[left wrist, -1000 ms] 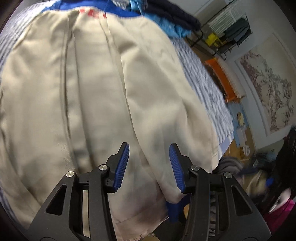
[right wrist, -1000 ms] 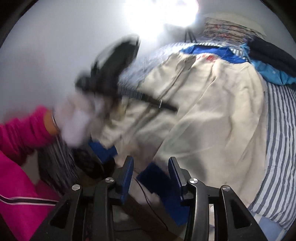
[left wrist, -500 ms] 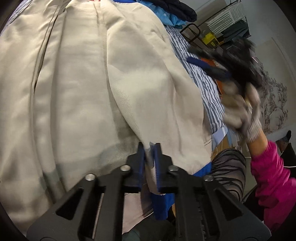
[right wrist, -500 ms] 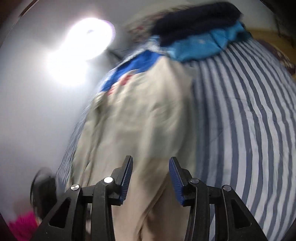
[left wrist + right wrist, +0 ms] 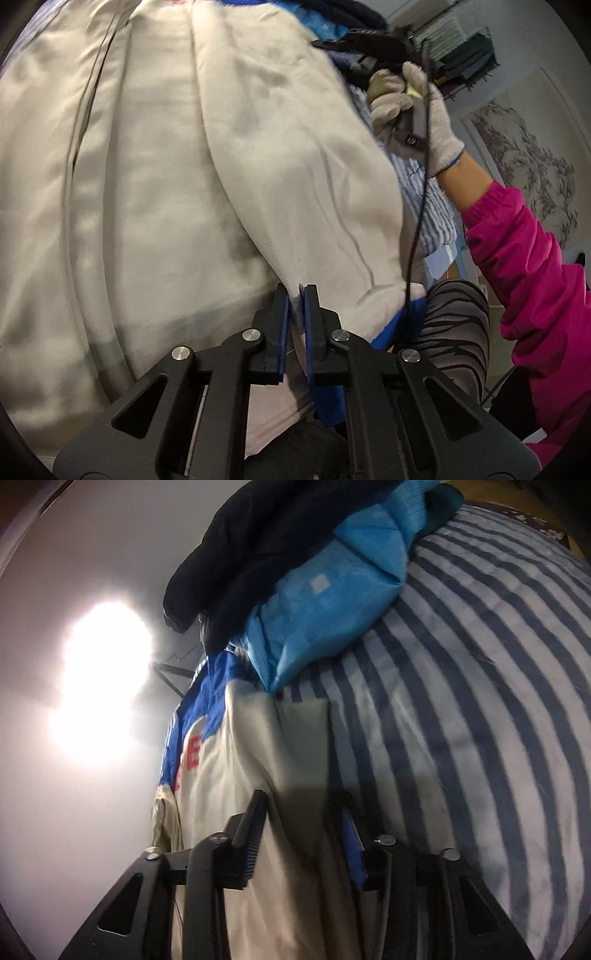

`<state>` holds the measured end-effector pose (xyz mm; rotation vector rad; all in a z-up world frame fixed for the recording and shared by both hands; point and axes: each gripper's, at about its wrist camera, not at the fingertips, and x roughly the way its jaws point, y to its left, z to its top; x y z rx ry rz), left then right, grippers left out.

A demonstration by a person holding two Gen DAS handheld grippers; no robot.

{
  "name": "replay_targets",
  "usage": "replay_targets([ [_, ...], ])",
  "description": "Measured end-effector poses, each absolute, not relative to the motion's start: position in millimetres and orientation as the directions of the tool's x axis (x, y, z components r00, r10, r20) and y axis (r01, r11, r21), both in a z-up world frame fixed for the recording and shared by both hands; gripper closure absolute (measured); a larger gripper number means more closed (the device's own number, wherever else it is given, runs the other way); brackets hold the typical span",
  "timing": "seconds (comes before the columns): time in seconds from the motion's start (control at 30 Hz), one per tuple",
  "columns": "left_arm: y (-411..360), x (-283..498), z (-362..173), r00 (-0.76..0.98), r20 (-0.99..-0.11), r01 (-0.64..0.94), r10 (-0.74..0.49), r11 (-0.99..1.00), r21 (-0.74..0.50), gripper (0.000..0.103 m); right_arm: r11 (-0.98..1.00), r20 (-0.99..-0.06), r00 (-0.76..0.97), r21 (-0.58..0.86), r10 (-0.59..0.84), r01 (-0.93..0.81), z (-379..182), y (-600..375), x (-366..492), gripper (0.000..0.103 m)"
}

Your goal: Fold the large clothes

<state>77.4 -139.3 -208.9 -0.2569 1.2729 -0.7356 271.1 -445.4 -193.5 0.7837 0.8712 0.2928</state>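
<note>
A large cream garment (image 5: 155, 177) with a blue yoke and red letters (image 5: 192, 753) lies spread on a striped bed sheet (image 5: 461, 709). My left gripper (image 5: 295, 295) is shut on a fold of it near the close hem. My right gripper (image 5: 299, 801) is at the far end of the garment, by its side edge near the blue yoke. Its jaws are closing with the cream edge (image 5: 303, 738) between them, and a gap still shows. In the left wrist view a gloved hand (image 5: 413, 99) with a pink sleeve (image 5: 524, 266) holds that gripper over the garment's right side.
A dark navy garment (image 5: 240, 546) and a light blue one (image 5: 325, 602) are piled at the head of the bed. A bright lamp glare (image 5: 103, 686) fills the wall. A shelf rack (image 5: 461, 48) and wall picture (image 5: 535, 166) stand right. The person's striped leg (image 5: 454, 325) is by the bed edge.
My left gripper closed on the garment's fold and stayed there. My right gripper swung from the near edge across to the garment's far end and rolled upright.
</note>
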Motion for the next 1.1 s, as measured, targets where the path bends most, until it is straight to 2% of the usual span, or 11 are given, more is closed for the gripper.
replay_targets([
  [0.07,-140.1,77.6,-209.7,0.103,-0.771,0.363,-0.628,0.746,-0.559,0.099,0.703,-0.567,0.633,0.709,0.527,0.05,-186.7,-437.8,276.0,0.094],
  [0.17,-143.5,71.5,-205.5,0.095,-0.758,0.376,-0.645,0.728,-0.573,0.101,0.804,-0.613,0.649,0.595,0.45,0.006,-157.5,-424.4,279.3,0.098],
  [0.27,-150.1,65.5,-208.9,0.082,-0.757,0.378,-0.649,0.723,-0.579,0.101,0.898,-0.652,0.687,0.439,0.323,-0.006,-128.9,-418.2,289.9,0.099],
  [0.37,-156.2,64.7,-213.5,0.067,-0.763,0.375,-0.643,0.725,-0.577,0.101,0.922,-0.723,0.633,0.386,0.277,0.038,-132.5,-415.1,303.4,0.095],
  [0.43,-156.5,63.2,-210.3,0.078,-0.764,0.383,-0.64,0.727,-0.57,0.1,0.908,-0.708,0.635,0.418,0.308,0.025,-130.6,-415.0,295.5,0.086],
  [0.47,-155.7,62.8,-207.6,0.082,-0.765,0.389,-0.639,0.727,-0.566,0.097,0.901,-0.702,0.635,0.434,0.322,0.023,-128.6,-418.4,285.9,0.067],
  [0.5,-154.5,60.9,-205.8,0.086,-0.764,0.392,-0.64,0.726,-0.565,0.087,0.893,-0.698,0.633,0.449,0.336,0.021,-127.1,-424.0,275.5,0.059],
  [0.57,-158.4,61.9,-207.5,0.079,-0.754,0.388,-0.652,0.717,-0.579,0.076,0.884,-0.689,0.634,0.466,0.351,0.018,-120.1,-438.2,246.6,0.059],
  [0.8,-153.5,55.9,-207.0,0.075,-0.713,0.352,-0.697,0.688,-0.635,0.076,0.828,-0.624,0.62,0.555,0.476,-0.077,-97.1,-454.0,118.3,0.059],
  [0.97,-160.1,56.2,-212.1,0.062,-0.713,0.342,-0.699,0.685,-0.643,0.076,0.822,-0.638,0.591,0.563,0.494,-0.079,-112.0,-438.8,31.7,0.059],
  [1.1,-168.9,58.6,-224.9,0.016,-0.716,0.324,-0.698,0.681,-0.657,0.077,0.834,-0.698,0.517,0.548,0.496,-0.061,-146.6,-412.6,-10.3,0.058],
])
